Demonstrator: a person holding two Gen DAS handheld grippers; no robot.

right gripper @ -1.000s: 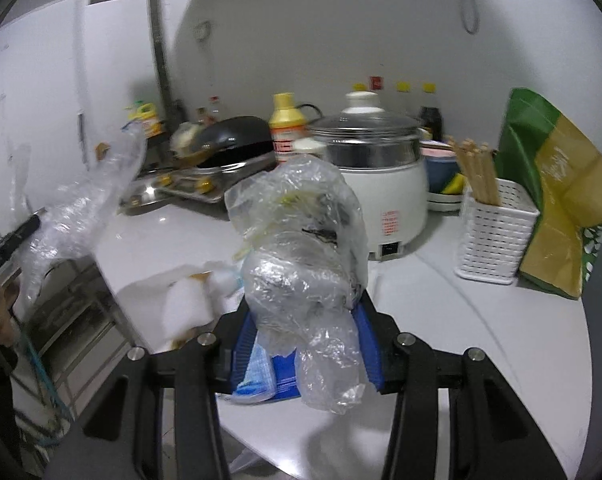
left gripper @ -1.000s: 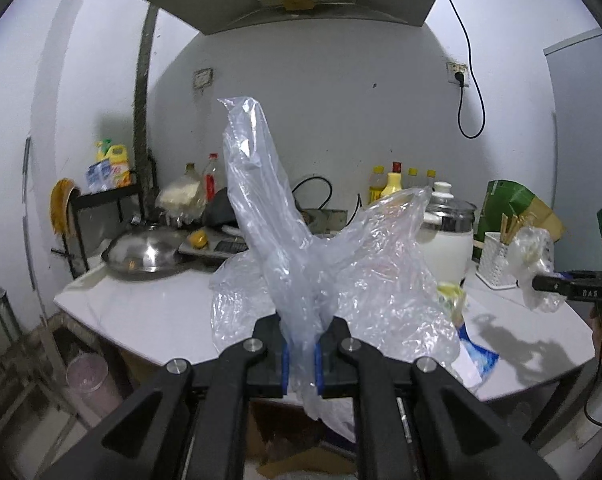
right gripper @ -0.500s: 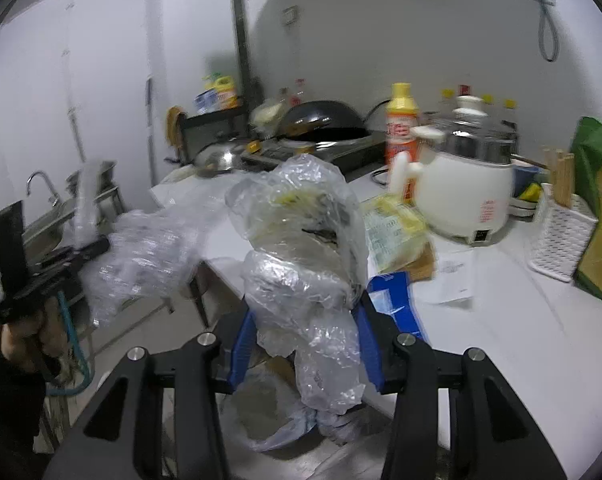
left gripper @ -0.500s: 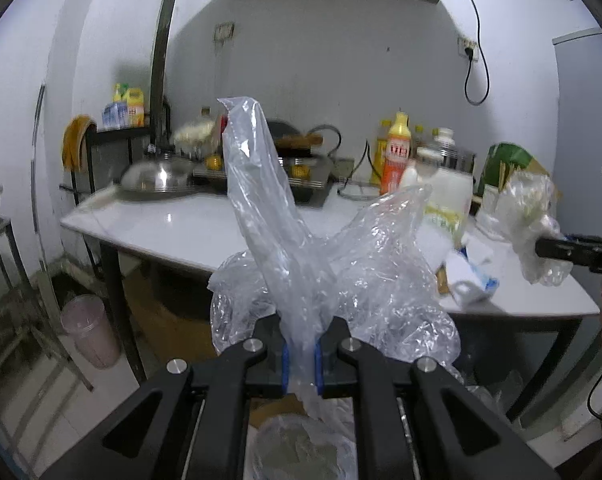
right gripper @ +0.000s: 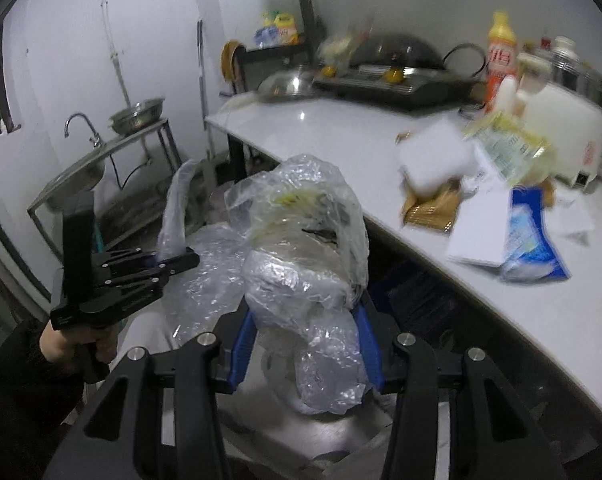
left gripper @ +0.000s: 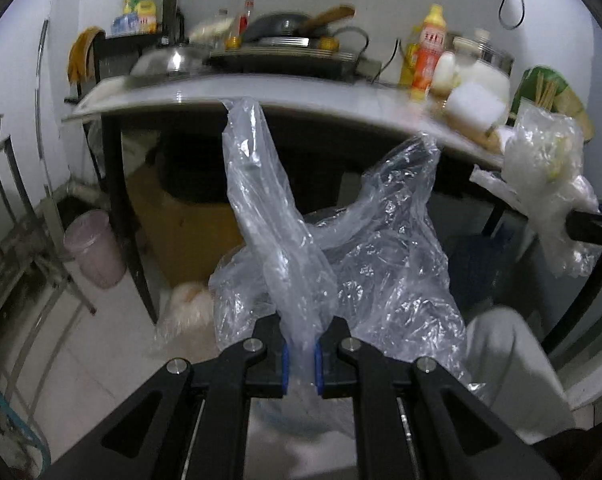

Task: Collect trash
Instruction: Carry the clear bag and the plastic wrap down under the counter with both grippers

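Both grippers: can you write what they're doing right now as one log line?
left gripper: shut on clear bag | right gripper: shut on trash bundle | both off the counter, below its edge

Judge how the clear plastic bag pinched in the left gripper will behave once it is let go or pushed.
The plastic bag is thin and crumpled and sags around the left gripper, so it is probably floppy. You can see through it, so it is likely very light and may drift rather than drop. Its glossy film could slip from a loose pinch.
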